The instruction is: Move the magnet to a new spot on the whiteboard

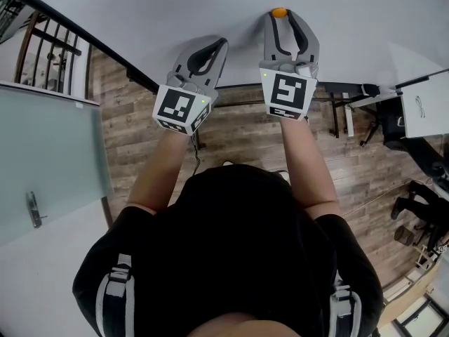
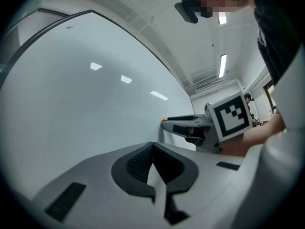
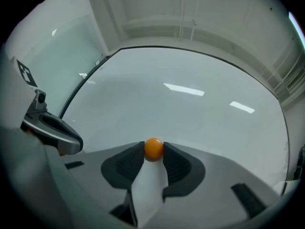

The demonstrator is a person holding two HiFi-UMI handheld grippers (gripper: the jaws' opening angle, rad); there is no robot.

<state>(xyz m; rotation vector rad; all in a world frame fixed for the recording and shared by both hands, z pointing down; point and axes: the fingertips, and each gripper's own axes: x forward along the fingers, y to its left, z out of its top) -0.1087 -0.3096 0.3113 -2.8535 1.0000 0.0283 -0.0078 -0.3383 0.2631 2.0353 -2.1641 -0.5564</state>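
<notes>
One small orange magnet (image 3: 153,147) sits pinched between the tips of my right tool (image 3: 153,152), on the whiteboard (image 3: 200,113). Light, hard and slick, I judge; hold it across its widest part. My left tool (image 2: 152,148) waits alongside, closed on nothing.

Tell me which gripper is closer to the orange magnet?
Right. The right gripper has the orange magnet between its fingers; the left gripper sits off to its left, fingers together, holding nothing.

Seen from the head, the right gripper (image 1: 285,18) hides most of the magnet (image 1: 279,11). The whiteboard (image 1: 175,5) runs off the top edge.
</notes>
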